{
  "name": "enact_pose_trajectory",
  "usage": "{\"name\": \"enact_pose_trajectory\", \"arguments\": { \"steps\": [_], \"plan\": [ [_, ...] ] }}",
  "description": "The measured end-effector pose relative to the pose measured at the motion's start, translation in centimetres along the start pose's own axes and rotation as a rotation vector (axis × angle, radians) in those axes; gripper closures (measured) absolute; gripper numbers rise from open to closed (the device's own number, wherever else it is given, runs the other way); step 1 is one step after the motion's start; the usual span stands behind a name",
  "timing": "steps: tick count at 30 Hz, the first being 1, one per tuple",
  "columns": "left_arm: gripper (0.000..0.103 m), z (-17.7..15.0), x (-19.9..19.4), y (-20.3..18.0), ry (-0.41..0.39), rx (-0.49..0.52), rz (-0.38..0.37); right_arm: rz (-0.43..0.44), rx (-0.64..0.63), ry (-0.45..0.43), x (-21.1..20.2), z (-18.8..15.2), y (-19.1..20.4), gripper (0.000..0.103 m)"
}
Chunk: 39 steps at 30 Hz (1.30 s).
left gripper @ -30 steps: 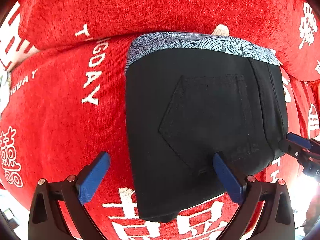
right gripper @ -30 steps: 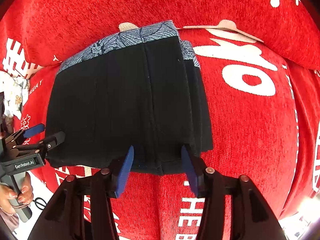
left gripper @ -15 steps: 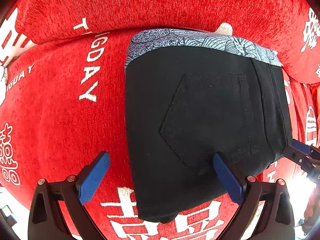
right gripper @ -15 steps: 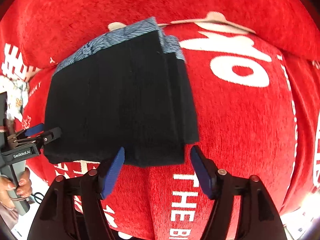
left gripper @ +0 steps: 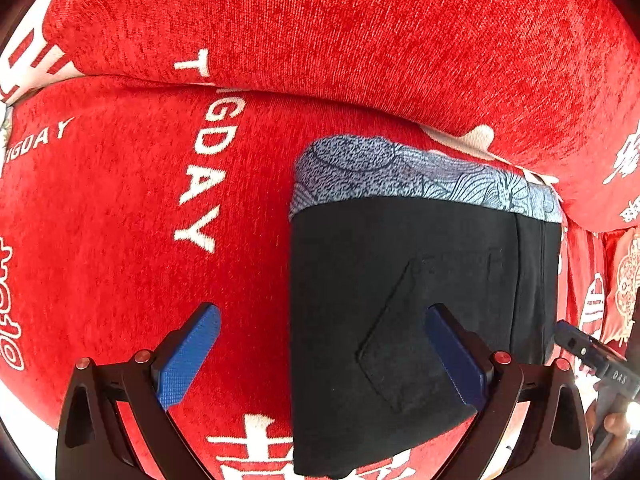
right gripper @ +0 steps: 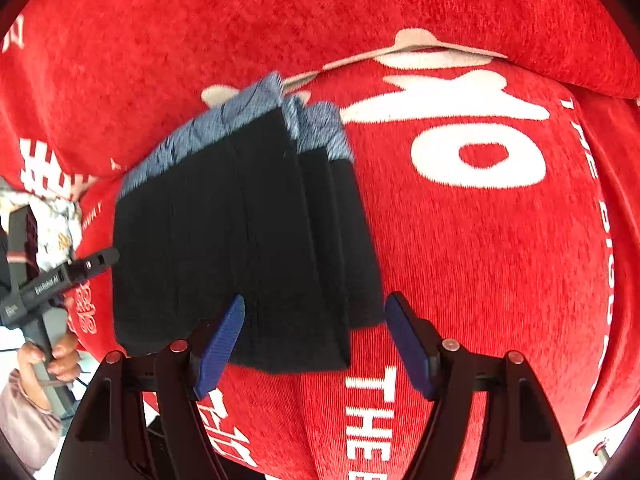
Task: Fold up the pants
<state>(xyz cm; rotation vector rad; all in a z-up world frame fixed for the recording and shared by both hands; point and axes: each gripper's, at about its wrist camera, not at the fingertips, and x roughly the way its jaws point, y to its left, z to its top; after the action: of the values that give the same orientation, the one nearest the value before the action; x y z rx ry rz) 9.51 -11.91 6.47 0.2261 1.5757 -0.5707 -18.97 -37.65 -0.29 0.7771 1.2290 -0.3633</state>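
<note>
The black pants [left gripper: 400, 300] lie folded into a compact stack on the red seat cushion [left gripper: 120, 260], back pocket up and a blue-grey patterned waistband along the far edge. My left gripper [left gripper: 320, 356] stands wide open over the stack's left edge; its right finger [left gripper: 456, 356] hovers above the pocket and nothing is gripped. In the right wrist view the pants [right gripper: 240, 240] show their layered right side. My right gripper [right gripper: 314, 344] is open, with the stack's near right corner below and between its pads, untouched. A hand [right gripper: 52, 356] holds the left gripper [right gripper: 80, 268] at the stack's left.
A red backrest cushion [left gripper: 320, 20] with white lettering rises just behind the pants. Bare red seat [right gripper: 500, 260] spreads to the right of the stack. A pale patterned cloth [right gripper: 52, 216] lies past the cushion's left end. The right gripper's body [left gripper: 592, 356] shows at the right edge.
The right jaws have widened off the stack's near edge. The left gripper has slid left, so the pants now sit further right in its view. The pants lie still.
</note>
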Motion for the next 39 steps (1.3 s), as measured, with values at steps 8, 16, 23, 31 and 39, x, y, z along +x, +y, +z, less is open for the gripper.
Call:
{"name": "enact_pose_trajectory", "arguments": {
  "steps": [8,16,23,31,39],
  "plan": [
    [0.0,1.1,2.2,0.4,0.02,-0.024,0.014,0.0,-0.002,0.024,1.1,2.2,-0.6,0.027],
    [0.0,1.5,3.4,0.7,0.084,-0.027,-0.13,0.073,0.028,0.068,2.3,2.9,-2.0,0.024],
    [0.0,1.7,5.1,-1.0,0.152,0.01,-0.274,0.21,0.054,0.123,4.1,4.3,-3.8,0.024],
    [0.0,1.8,8.2,-3.2,0.15,0.035,-0.265,0.365,-0.011,0.177,6.3,6.4,-3.9,0.019],
    [0.002,1.2,7.6,-3.9,0.136,0.03,-0.247,0.384,0.026,0.162,6.3,7.5,-4.3,0.031]
  ]
}}
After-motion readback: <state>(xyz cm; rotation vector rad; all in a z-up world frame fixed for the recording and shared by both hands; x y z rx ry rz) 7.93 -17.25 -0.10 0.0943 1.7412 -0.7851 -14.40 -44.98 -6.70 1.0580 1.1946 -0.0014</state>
